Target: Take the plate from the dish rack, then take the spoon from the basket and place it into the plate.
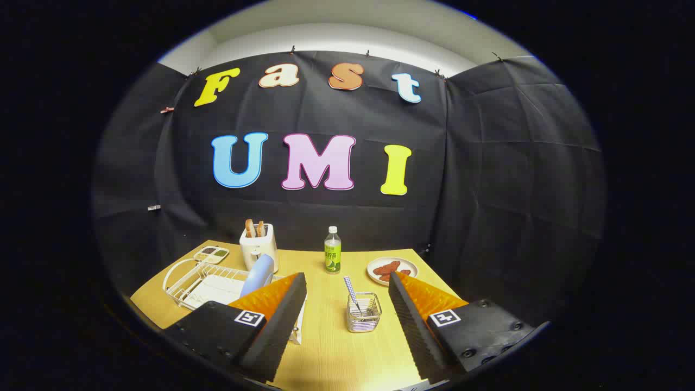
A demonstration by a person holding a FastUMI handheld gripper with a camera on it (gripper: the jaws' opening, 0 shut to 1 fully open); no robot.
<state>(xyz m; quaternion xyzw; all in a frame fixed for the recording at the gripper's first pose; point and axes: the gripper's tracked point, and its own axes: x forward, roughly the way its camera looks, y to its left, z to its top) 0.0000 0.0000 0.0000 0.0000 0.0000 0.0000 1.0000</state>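
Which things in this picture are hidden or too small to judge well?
- Blue plate in the dish rack, gripper view: its lower part is behind the left finger of the open claw.
- Dish rack: its near corner is covered by that finger.
- Spoon in the basket: its bowl is hidden behind the wires.
- Small tray beyond the rack: contents too small to identify.

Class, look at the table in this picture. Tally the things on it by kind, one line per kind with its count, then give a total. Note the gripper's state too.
Plates: 2 (blue plate, plate of food)
Dish rack: 1
Basket: 1
Spoon: 1
Toaster: 1
Bottle: 1
Small tray: 1
Total: 8
Gripper: open, holding nothing.
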